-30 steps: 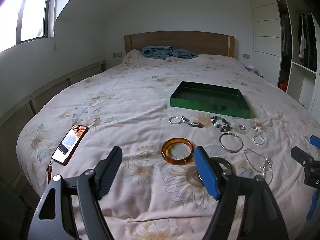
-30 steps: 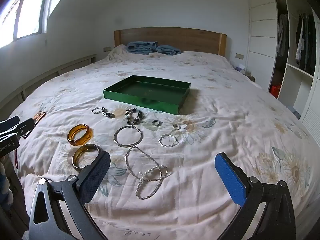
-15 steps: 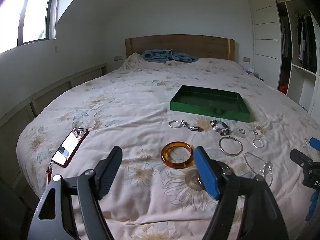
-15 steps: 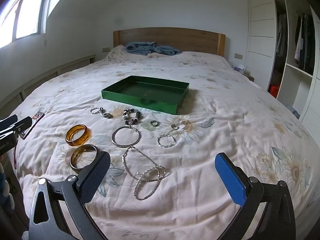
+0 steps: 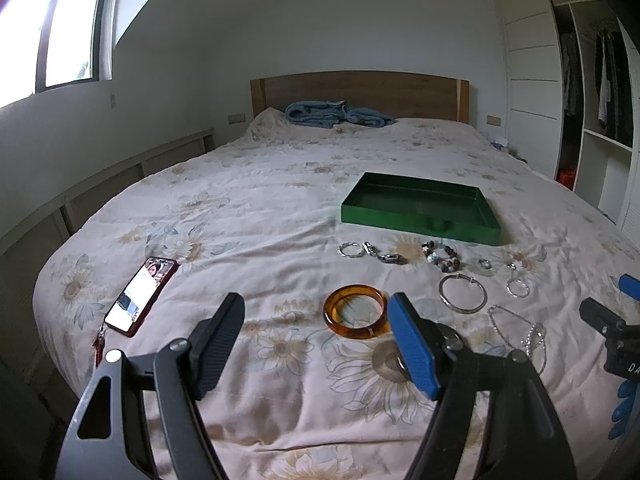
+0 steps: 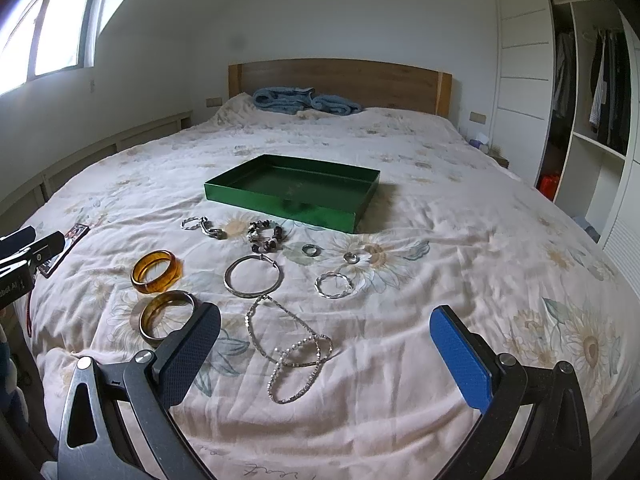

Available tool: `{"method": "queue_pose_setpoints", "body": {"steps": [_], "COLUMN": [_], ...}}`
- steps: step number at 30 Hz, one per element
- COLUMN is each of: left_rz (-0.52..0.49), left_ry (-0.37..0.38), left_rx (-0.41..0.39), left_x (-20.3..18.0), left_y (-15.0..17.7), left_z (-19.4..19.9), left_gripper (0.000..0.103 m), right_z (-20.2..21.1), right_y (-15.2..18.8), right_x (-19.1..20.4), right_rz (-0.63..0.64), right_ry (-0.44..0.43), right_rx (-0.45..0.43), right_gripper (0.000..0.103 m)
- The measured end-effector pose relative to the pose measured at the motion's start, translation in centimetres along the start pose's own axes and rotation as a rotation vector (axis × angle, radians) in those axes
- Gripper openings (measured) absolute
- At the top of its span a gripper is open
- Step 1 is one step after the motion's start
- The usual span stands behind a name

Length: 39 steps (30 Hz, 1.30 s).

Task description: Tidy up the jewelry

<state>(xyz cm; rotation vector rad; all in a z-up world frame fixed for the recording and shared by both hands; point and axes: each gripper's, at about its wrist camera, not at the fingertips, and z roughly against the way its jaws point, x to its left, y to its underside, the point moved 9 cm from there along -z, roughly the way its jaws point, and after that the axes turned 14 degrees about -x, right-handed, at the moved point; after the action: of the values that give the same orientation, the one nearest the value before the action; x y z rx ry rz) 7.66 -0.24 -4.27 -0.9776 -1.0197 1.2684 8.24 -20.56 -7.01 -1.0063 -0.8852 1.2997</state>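
An empty green tray [image 6: 360, 204] [image 5: 492, 224] sits mid-bed. In front of it lie several pieces: an amber bangle [image 6: 156, 271] [image 5: 356, 316], a darker bangle [image 6: 166, 317], a silver hoop [image 6: 253, 277] [image 5: 463, 293], a beaded bracelet [image 6: 266, 236], a chain link piece [image 6: 204, 227], small rings [image 6: 310, 250], a twisted ring [image 6: 334, 285] and chain necklaces [image 6: 292, 352]. My left gripper [image 5: 316, 340] is open and empty, just short of the amber bangle. My right gripper [image 6: 326, 354] is open and empty above the necklaces.
A phone [image 5: 140, 296] with a red strap lies near the bed's left edge. A blue blanket [image 6: 304, 101] lies by the wooden headboard. A wardrobe [image 6: 592, 120] stands to the right. The flowered bedspread is wrinkled.
Both views have tilted up a little and pulled back slightly, so the jewelry sits lower in frame. Both grippers stay open; no jewelry has moved.
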Motion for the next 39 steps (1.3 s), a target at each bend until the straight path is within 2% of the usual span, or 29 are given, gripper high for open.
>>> {"method": "queue_pose_setpoints", "body": {"steps": [5,18,29,39], "left_rz": [-0.002,-0.015,0.001,-0.015], "left_ry": [0.018,0.021,0.039,0.035], "left_rx": [0.028,0.033,0.085,0.121], "left_x": [0.0,0.0,-0.2,-0.6], "left_y": [0.2,0.2,1.1,1.9], "left_z": [-0.1,-0.4,-1.1,-2.0], "left_gripper": [0.073,0.073,0.073,0.073], "right_z": [0.0,0.0,-0.2,-1.1], "right_y": [0.0,0.4,0.9,2.1], "right_x": [0.1,0.7,0.9,1.2], "right_rz": [0.005,0.02,0.048,0.047], "right_ry": [-0.005,-0.02,-0.034,-0.051], "right_rx": [-0.004,-0.001,-0.012,0.029], "right_gripper": [0.103,0.103,0.103,0.103]}}
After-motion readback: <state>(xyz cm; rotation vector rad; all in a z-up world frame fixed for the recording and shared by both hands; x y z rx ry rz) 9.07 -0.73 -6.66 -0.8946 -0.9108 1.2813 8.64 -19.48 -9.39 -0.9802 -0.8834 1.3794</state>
